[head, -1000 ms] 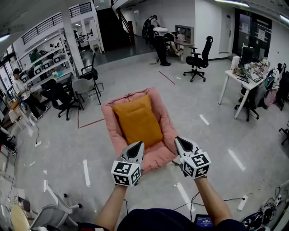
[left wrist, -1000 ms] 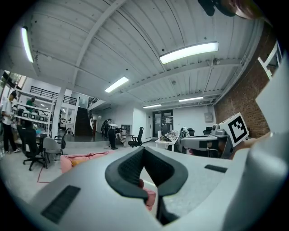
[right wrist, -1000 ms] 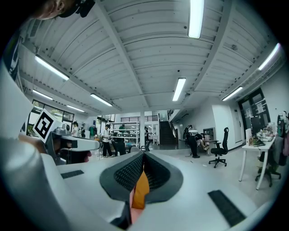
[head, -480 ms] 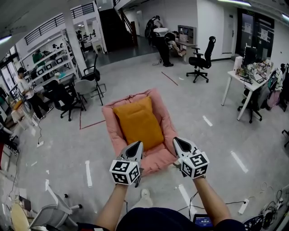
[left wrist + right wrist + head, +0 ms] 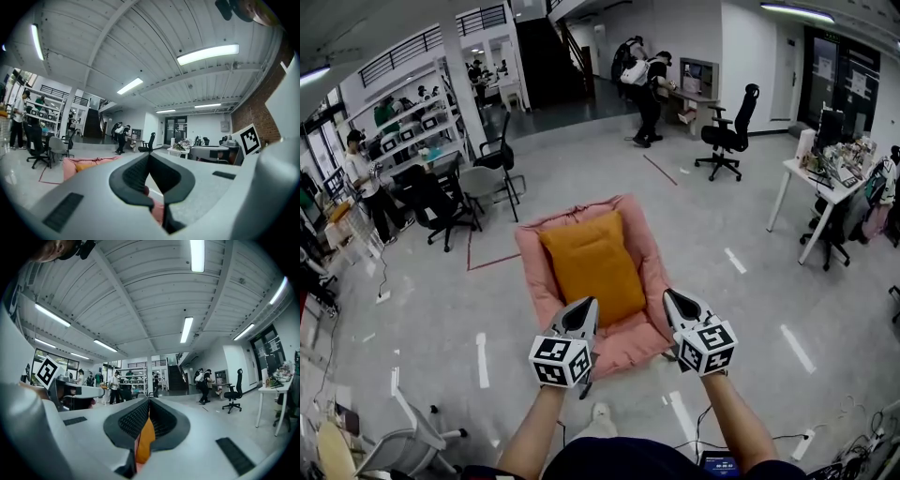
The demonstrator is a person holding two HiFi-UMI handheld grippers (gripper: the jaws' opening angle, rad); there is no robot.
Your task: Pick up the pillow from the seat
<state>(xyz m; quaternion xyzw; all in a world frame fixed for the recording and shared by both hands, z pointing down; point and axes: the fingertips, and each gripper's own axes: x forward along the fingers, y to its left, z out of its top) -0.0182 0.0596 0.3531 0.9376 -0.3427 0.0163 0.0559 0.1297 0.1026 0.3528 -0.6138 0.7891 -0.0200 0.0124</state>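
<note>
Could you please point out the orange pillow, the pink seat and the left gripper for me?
orange pillow (image 5: 591, 267), head view, middle of its top face.
pink seat (image 5: 648, 255), head view, padded rim beside the pillow.
left gripper (image 5: 589, 304), head view, tips of its shut fingers.

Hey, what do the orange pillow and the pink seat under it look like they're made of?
Orange pillow: probably woven fabric over soft filling, matte; it looks plump, with no shine.
Pink seat: likely padded cloth, matte; its rim is puffy and rumpled.
The exact fibre cannot be told from here.
</note>
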